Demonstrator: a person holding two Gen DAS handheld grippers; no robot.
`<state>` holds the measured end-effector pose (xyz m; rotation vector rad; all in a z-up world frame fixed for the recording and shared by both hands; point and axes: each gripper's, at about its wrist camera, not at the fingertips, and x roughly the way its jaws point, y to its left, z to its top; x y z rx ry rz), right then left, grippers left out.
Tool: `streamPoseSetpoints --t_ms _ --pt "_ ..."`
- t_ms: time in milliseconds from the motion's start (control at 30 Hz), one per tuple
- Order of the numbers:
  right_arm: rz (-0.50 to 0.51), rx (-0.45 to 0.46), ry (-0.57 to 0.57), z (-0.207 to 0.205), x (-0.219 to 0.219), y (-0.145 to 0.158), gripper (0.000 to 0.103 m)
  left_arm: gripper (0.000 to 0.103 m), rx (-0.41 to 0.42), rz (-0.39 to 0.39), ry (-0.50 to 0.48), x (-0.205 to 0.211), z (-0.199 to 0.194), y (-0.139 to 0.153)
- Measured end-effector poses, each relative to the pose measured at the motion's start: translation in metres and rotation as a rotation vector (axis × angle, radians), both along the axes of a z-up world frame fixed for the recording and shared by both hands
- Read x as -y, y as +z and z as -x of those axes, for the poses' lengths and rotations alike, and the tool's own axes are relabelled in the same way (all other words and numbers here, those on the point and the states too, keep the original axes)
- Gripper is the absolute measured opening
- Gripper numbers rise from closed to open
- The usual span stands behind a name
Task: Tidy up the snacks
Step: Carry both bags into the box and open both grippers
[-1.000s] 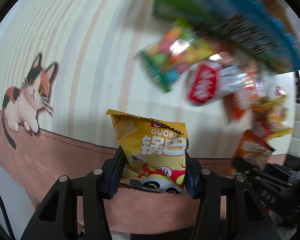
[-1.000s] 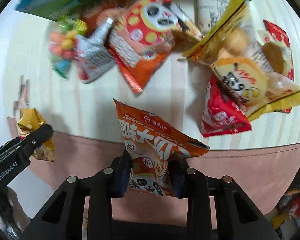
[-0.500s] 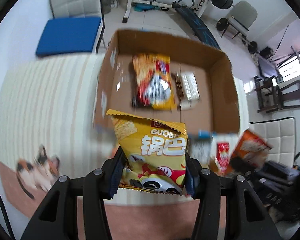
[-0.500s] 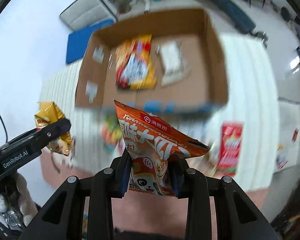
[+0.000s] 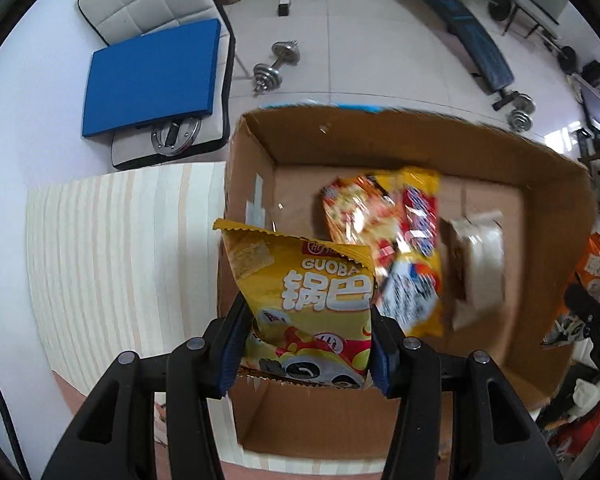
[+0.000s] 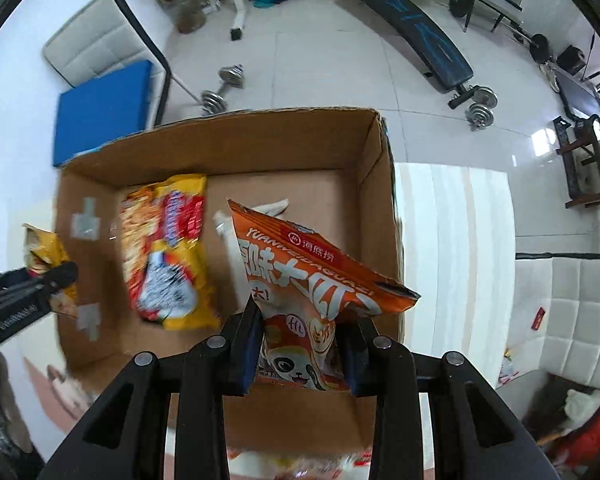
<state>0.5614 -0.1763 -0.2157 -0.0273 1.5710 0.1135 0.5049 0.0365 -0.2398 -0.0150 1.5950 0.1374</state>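
Left hand-held gripper (image 5: 306,354): its two blue-padded jaws press on the lower part of a yellow crinkled snack bag with "GUOBA" print (image 5: 304,292); it points down, above the near left corner of the box.
Right hand-held gripper (image 6: 300,354): clamped on the bottom of an orange foil snack bag with a panda drawing (image 6: 308,280); it points down, above the near right part of the box.
Box: a brown open cardboard box (image 5: 452,148) stands on the surface, its far wall at the far edge of the striped cloth.
Inside the box: a yellow and red noodle packet (image 5: 396,248) lies flat on the box floor toward the left wall; a white and brown wrapped packet (image 5: 478,264) lies just beside it on the right.
Surface: a cream cloth with pale orange stripes (image 5: 112,248) covers it; a pink-brown band runs along the near edge.
Floor beyond the surface: a chrome dumbbell (image 5: 276,66), a dark blue sit-up bench (image 6: 412,24) and a white padded chair with a blue cushion (image 5: 152,76).
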Motion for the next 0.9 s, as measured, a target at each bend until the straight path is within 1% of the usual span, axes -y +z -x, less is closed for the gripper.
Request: streamPoseSetpoints --t_ms 133,200,233,267,300,333,400,433,567,700,800,900 --pt "0.012 -0.018 -0.008 -0.026 -0.005 -0.03 0.036 0.051 -0.025 -0.001 0.013 -0.005 -0.015 -0.014" --pt "0.022 -0.012 -0.002 -0.032 -0.008 -0.038 0.038 0.051 -0.03 -0.002 0.018 -0.005 -0.019 -0.019" --pt "0.032 -0.019 0.004 -0.034 -0.01 -0.041 0.045 0.051 -0.036 0.011 0.02 -0.005 -0.021 -0.021" --pt "0.028 -0.027 0.002 -0.036 -0.011 -0.044 0.056 0.052 -0.05 0.033 0.019 -0.005 -0.022 -0.024" --pt "0.015 -0.034 -0.006 -0.037 -0.011 -0.045 0.078 0.061 -0.065 0.04 0.014 -0.003 -0.023 -0.027" --pt "-0.001 -0.038 -0.011 -0.038 -0.012 -0.046 0.09 0.073 -0.069 0.04 0.009 -0.001 -0.023 -0.026" --pt "-0.001 -0.036 -0.014 -0.039 -0.013 -0.045 0.09 0.083 -0.045 0.028 0.013 0.0 -0.024 -0.022" --pt "0.002 -0.029 -0.01 -0.038 -0.014 -0.043 0.09 0.084 -0.029 0.031 0.019 0.001 -0.024 -0.02" --pt "-0.002 -0.02 0.0 -0.033 -0.019 -0.034 0.093 0.085 0.007 0.061 0.02 0.004 -0.02 -0.007" --pt "-0.031 0.023 0.001 -0.02 -0.021 -0.015 0.094 0.085 0.043 0.061 -0.004 0.011 -0.008 0.013" --pt "-0.087 0.045 -0.013 0.001 -0.02 0.004 0.094 0.085 0.084 0.087 -0.007 0.014 0.007 0.031" --pt "-0.148 0.072 -0.025 0.034 -0.018 0.025 0.094 0.085 0.143 0.119 -0.007 0.019 0.036 0.055"
